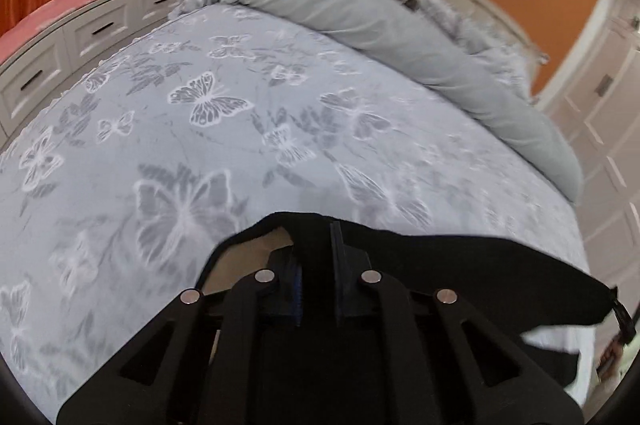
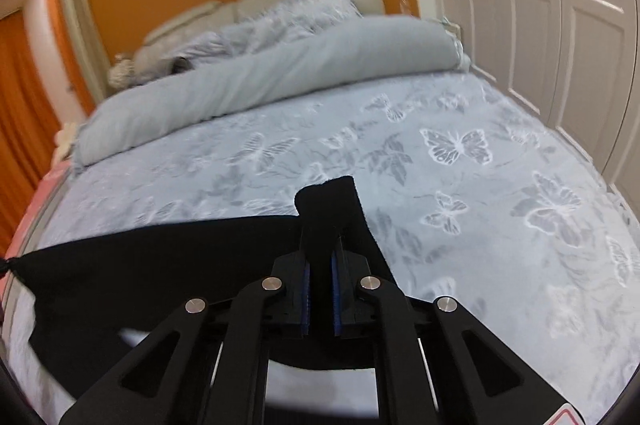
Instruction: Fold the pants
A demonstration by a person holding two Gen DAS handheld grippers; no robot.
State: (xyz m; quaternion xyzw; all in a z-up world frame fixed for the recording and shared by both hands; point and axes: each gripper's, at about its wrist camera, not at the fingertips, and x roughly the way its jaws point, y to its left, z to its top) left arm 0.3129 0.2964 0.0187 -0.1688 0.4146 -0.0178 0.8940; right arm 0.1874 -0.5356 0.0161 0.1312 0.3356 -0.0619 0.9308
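Both grippers are on the black pants [image 2: 168,257] and the cloth is up off the bed, stretched between them. The left gripper [image 1: 316,249] has its jaws nearly closed with a bunch of dark fabric pinched between them, an edge of the garment draped over the fingertips. The right gripper [image 2: 322,245] does the same on its side, jaws drawn in tight on a fold that pokes up past the tips. Holding two points apart like this pulls the edge taut, most likely so it can be carried flat across for the fold. The butterfly-print bedspread [image 1: 200,97] lies below as the working surface, with the rolled grey duvet [image 2: 260,73] pushed to the far end, out of the way. White wardrobe doors [image 2: 560,5] stand along the right. A drawstring end [image 1: 622,321] dangles at the right corner in the left wrist view, so this may be the waistband.
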